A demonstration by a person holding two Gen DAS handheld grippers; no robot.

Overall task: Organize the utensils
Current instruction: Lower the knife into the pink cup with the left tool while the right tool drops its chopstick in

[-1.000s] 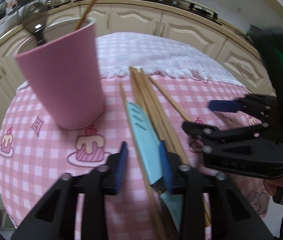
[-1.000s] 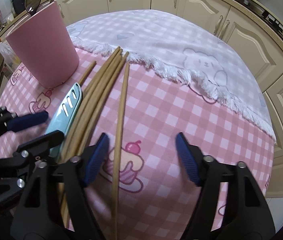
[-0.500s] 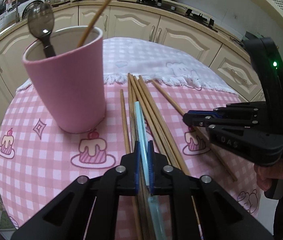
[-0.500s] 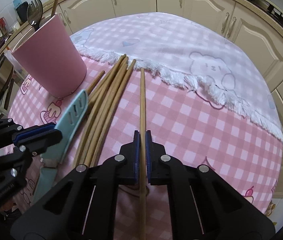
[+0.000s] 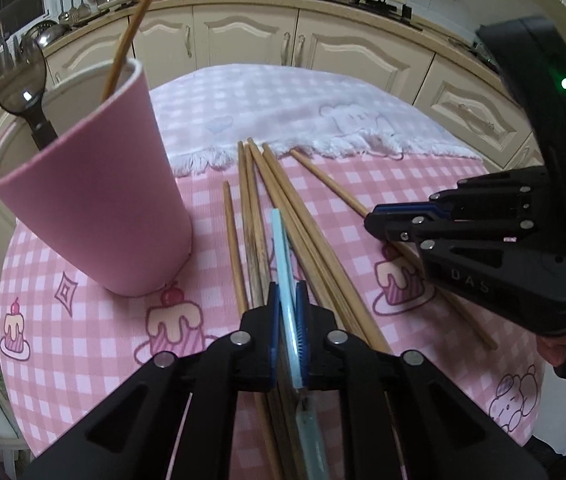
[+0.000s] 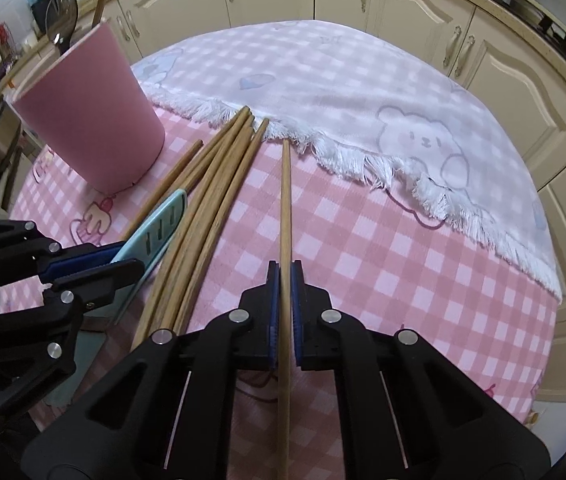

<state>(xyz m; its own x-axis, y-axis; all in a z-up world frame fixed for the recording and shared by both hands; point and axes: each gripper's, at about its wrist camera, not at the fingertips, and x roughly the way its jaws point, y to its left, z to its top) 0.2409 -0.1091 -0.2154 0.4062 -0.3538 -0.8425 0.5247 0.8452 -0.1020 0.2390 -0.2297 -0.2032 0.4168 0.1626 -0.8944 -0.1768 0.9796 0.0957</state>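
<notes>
My left gripper (image 5: 285, 300) is shut on a light blue knife (image 5: 283, 248), blade edge-up and pointing away, above a bundle of wooden chopsticks (image 5: 255, 216) on the pink checked cloth. The knife (image 6: 155, 232) and left gripper (image 6: 95, 264) also show in the right wrist view. My right gripper (image 6: 285, 280) is shut on a single wooden chopstick (image 6: 285, 200) that points at the white fringed cloth; the right gripper (image 5: 379, 220) appears at the right in the left wrist view. A pink cup (image 5: 95, 208) stands at the left with a dark spoon (image 5: 23, 88) and a chopstick inside.
The round table (image 6: 403, 240) has a white fringed bear cloth (image 6: 363, 92) over its far half. Cream kitchen cabinets (image 5: 243, 36) curve behind it. A hand (image 5: 563, 344) holds the right gripper at the table's right edge. The pink cup (image 6: 95, 120) stands left of the chopstick bundle (image 6: 211, 184).
Both grippers went from open to shut: the left closed on the blue knife, the right on the single chopstick. The knife has turned onto its edge and lifted slightly.
</notes>
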